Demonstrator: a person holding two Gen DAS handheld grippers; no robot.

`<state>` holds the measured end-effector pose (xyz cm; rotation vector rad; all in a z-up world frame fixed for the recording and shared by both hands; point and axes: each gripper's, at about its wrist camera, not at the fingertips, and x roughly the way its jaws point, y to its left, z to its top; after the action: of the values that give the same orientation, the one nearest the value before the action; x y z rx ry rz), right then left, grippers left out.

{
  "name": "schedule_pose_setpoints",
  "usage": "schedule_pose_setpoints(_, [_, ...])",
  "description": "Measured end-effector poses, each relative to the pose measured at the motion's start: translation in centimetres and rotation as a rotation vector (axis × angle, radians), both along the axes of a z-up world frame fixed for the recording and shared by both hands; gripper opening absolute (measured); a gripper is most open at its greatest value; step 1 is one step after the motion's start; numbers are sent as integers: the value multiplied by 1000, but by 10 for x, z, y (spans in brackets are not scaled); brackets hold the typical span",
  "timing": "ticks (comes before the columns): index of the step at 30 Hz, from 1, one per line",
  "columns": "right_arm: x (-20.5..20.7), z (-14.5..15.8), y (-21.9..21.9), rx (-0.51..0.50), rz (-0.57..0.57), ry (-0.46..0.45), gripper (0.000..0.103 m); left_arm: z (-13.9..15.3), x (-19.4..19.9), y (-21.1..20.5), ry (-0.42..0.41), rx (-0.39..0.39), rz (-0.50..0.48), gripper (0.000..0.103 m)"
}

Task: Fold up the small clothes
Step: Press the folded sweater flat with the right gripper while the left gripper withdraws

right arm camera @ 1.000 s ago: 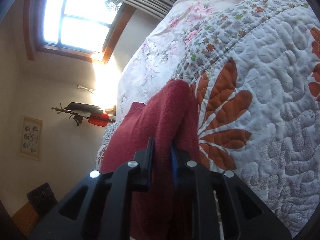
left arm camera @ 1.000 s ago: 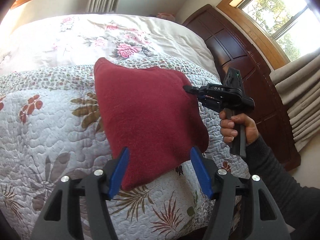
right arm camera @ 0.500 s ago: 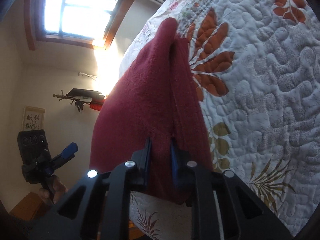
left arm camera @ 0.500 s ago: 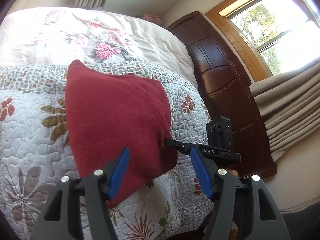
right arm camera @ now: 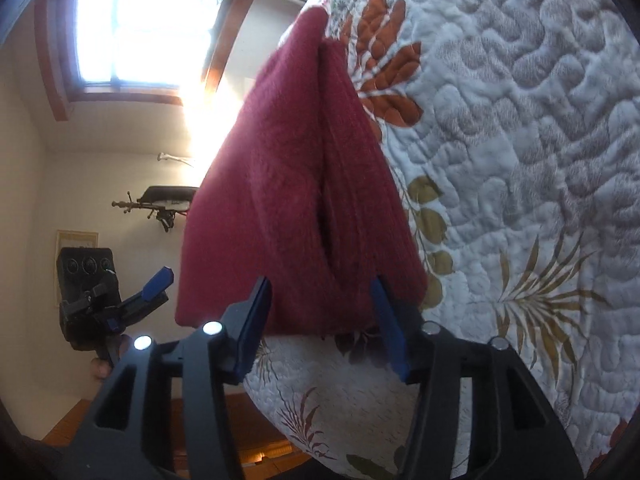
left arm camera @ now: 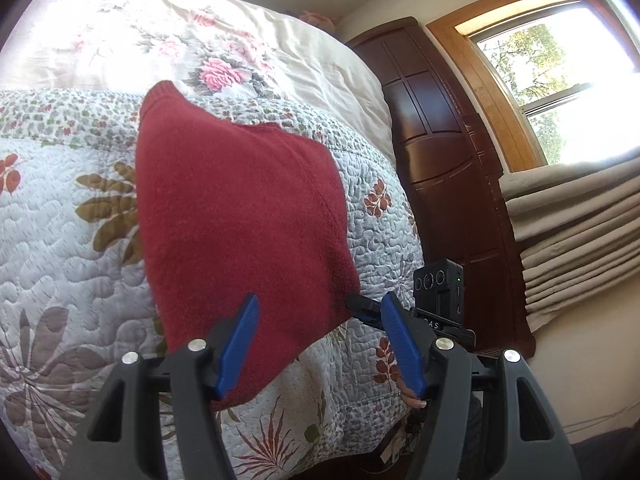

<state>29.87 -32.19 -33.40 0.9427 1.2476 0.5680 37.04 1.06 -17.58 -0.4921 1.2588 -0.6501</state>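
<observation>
A dark red knit garment (left arm camera: pixel 240 216) lies folded flat on the floral quilt (left arm camera: pixel 60 248), close to the bed's near edge. My left gripper (left arm camera: pixel 320 344) hovers open over its near corner with nothing between the blue pads. In the right wrist view the garment (right arm camera: pixel 296 200) shows its doubled layers. The right gripper (right arm camera: pixel 322 328) stands open there, its pads on either side of the garment's near edge and apart from it. From the left wrist view, the right gripper's tip (left arm camera: pixel 358 307) sits at the garment's right corner. The left gripper (right arm camera: pixel 160 290) hangs off the bed side.
A dark wooden bed board (left arm camera: pixel 440 160) rises right of the quilt, with a window (left arm camera: pixel 560 80) and folded beige curtains (left arm camera: pixel 580 240) beyond. A cream floral sheet (left arm camera: pixel 200 40) covers the far bed. The quilt drops off toward a wooden floor (right arm camera: pixel 256 456).
The right gripper drew the garment's edge toward the near bed side, then opened and let it go. The left gripper stayed open and shifted slightly.
</observation>
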Motion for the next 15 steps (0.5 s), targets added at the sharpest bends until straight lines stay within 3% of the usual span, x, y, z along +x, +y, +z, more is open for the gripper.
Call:
schedule_pose_setpoints(1, [-3, -4, 1, -4, 13, 8, 15, -6, -3, -1, 15, 11, -3, 64])
schedule_pose_setpoints(3, [-11, -13, -8, -17, -2, 44, 10, -17, -10, -1, 42, 16, -9, 64])
schedule_pose_setpoints(8, [-15, -11, -27, -5, -17, 59, 9, -27, -33, -5, 60, 29, -28, 64])
schedule_pose_setpoints(11, [-12, 4, -21, -11, 27, 27, 15, -16, -37, 1, 41, -3, -13, 64])
schedule_pose_setpoints(15, [-6, 32, -37, -10, -30, -45, 32, -9, -36, 3, 21, -6, -29, 64])
